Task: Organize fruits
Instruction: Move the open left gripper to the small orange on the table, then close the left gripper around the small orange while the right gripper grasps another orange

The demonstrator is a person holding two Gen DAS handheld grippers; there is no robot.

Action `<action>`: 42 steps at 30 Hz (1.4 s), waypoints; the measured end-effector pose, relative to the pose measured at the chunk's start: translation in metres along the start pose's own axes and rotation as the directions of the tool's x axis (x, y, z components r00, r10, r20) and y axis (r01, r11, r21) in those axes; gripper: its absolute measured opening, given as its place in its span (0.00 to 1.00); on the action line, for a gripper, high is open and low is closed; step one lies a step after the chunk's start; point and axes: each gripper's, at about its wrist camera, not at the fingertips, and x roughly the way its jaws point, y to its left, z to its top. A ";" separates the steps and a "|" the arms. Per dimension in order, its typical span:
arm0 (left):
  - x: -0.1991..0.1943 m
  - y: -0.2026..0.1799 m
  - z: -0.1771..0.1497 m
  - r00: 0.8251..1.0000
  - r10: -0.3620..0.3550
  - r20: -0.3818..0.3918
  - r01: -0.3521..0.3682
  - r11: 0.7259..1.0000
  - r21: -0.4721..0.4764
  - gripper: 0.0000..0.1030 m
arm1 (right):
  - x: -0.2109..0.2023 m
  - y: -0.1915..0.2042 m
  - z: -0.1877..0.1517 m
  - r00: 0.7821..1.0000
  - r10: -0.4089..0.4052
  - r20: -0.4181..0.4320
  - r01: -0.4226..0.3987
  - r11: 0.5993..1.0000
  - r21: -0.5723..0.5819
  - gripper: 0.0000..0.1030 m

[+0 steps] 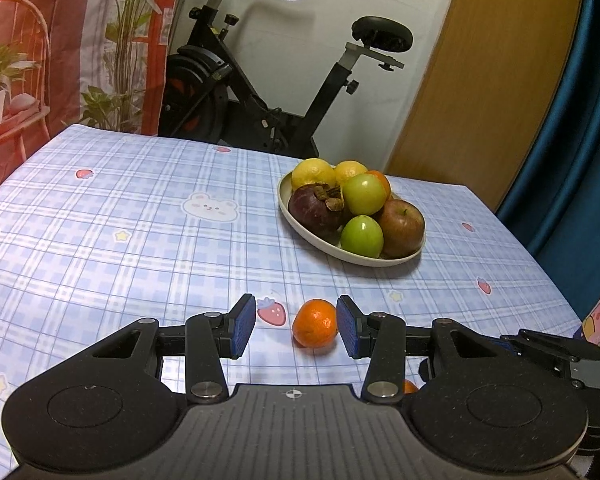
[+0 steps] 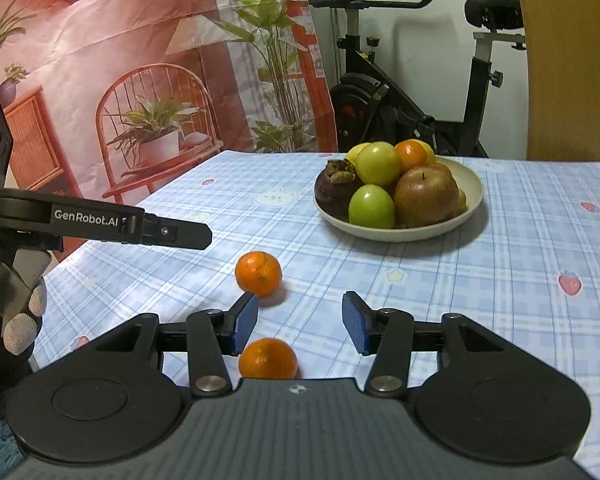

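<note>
Left gripper is sitting partly open over the checked tablecloth, gripping nothing. One tangerine is lying on the cloth between its blue pads, hard against the right-hand pad; can't tell if it's actually touching. Gap showing to the left-hand pad.

Right gripper is also sitting partly open, gripping nothing. A second tangerine is lying at roughly 7 o'clock from the jaw gap, low between the fingers, partly hidden by the gripper body and close to the left-hand pad. From the right wrist view the first tangerine is showing at about 11 o'clock, just past the fingertips, with one black finger of the left gripper hanging above and to its left. A gloved hand is holding that gripper at the left edge.

Further out, at 1 o'clock from both grippers, the cream plate is carrying the sorted pile: two green fruits, red apple, dark mangosteen, lemons, another orange.

Beyond the table edge an exercise bike is standing against the wall.
</note>
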 end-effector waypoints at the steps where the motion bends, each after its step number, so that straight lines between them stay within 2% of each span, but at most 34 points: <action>1: 0.000 0.000 0.000 1.000 0.000 -0.001 0.000 1.000 -0.001 0.46 | -0.001 -0.001 -0.001 1.000 -0.001 0.000 0.001 1.000 0.007 0.49; 8: 0.004 0.002 -0.002 1.000 -0.001 -0.012 0.001 1.000 -0.009 0.46 | -0.003 0.000 -0.001 1.000 0.009 0.000 -0.009 1.000 0.013 0.51; 21: 0.010 0.003 -0.007 0.999 0.000 -0.047 0.000 1.000 -0.004 0.46 | 0.021 0.011 -0.014 0.992 0.073 -0.107 -0.077 0.996 -0.037 0.52; 23: 0.011 0.003 -0.008 0.999 0.001 -0.052 -0.001 1.000 -0.003 0.46 | 0.023 0.013 -0.016 0.990 0.079 -0.114 -0.084 0.995 -0.045 0.50; 26: 0.013 0.003 -0.009 0.998 0.005 -0.059 -0.005 1.000 0.000 0.46 | 0.025 0.015 -0.016 0.989 0.077 -0.123 -0.085 0.994 -0.062 0.43; 28: 0.016 0.002 -0.009 0.998 0.007 -0.066 -0.007 1.000 0.005 0.46 | 0.025 0.014 -0.016 0.989 0.080 -0.121 -0.088 0.994 -0.062 0.38; 42: 0.057 -0.003 0.000 0.992 -0.023 -0.121 0.026 0.999 0.026 0.49 | 0.016 -0.006 -0.009 0.999 0.030 -0.031 -0.030 0.999 -0.018 0.38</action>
